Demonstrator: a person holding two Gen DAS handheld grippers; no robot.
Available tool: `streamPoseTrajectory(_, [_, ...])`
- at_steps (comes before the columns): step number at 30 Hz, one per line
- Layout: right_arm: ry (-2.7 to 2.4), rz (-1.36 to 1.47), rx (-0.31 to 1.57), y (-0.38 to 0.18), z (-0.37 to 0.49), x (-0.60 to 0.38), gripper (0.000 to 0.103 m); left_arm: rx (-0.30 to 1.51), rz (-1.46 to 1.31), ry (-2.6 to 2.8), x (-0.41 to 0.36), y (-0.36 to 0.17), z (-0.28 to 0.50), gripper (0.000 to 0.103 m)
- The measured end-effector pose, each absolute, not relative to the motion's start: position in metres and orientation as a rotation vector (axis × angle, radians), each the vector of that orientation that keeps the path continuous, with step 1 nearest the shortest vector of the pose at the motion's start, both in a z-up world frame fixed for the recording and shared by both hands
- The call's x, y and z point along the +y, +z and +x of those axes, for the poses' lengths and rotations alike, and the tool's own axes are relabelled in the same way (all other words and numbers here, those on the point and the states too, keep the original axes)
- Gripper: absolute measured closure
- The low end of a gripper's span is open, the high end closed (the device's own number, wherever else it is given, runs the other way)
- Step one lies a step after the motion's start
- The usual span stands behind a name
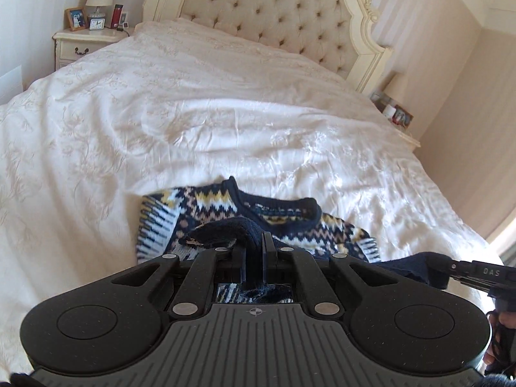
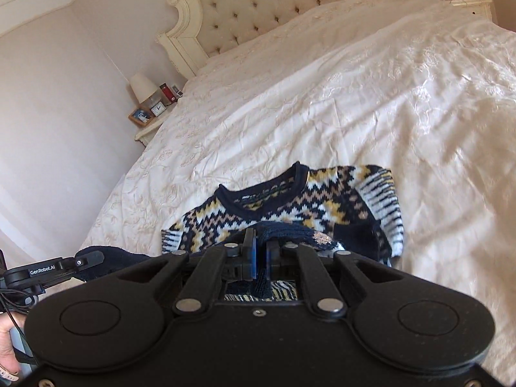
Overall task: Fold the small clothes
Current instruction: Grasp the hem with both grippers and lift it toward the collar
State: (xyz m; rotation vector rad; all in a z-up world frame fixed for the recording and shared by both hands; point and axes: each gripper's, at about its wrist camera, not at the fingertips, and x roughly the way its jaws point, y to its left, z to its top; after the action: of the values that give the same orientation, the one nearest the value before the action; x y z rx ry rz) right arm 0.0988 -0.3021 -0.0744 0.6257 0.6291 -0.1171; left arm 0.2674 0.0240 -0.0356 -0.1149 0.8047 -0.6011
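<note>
Sweater (image 1: pixel 258 216), a small navy knit with cream, yellow and tan zigzag bands, lies on the near part of the cream embroidered bedspread (image 1: pixel 193 113), neckline toward the tufted headboard (image 1: pixel 274 9).

1. Left gripper (image 1: pixel 254 251): jaws pressed together on a navy ribbed edge of the sweater, lifted over the body.
2. Right gripper (image 2: pixel 261 251): jaws likewise pinching a navy ribbed edge, held above the chest panel.

Hazards, judged from this position:
- Uneven travel of the two grippers would lay the folded edge askew across the sweater.
- The thick rib offers a shallow bite; a tug could pull it from the jaws and drop the fold short.
- The soft bedspread may drag and bunch with the lower layer, shifting the whole garment.
- Both sleeves appear already turned inward; lifting too high could unseat them.

Appearance, near to far from the grippers: navy ribbed band raised and curled; patterned body beneath, slightly rumpled; striped sleeve panels at both sides; round navy collar farthest, lying open and flat. The knit looks heavy and pliable.
</note>
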Motion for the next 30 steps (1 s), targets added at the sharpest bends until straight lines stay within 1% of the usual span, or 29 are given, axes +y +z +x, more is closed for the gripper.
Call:
streamPoseTrajectory(7, [-0.189,0.637,0.676,-0.095,0.171,-0.322,0.092,0.886,-0.104,-0.571,-0.003,-0.059,0.329,0.095])
streamPoseTrajectory(13, [-0.265,0.676,0.767,-0.129,0.217,-0.338,0.092,0.974,-0.068,-0.555,-0.025,-0.089,0.369,0.095])
streamPoseTrajectory(21, [-0.358,0.689,0.896,-0.173,0.265,-0.355,0.092,1.114,-0.063,-0.516,-0.049,-0.136,0.421,0.095])
streamPoseTrajectory(24, [-0.370,0.690,0.931,-0.183,0.279,-0.360,0.092,1.142,-0.057,-0.509,-0.055,-0.149,0.434,0.095])
streamPoseTrajectory(26, [-0.374,0.680,0.952,-0.189,0.288,-0.362,0.092,1.168,-0.062,-0.499,-0.057,-0.156,0.443,0.092])
streamPoseTrajectory(30, [-0.383,0.697,0.979,-0.199,0.299,-0.366,0.091,1.223,-0.126,-0.478,-0.054,-0.166,0.454,0.091])
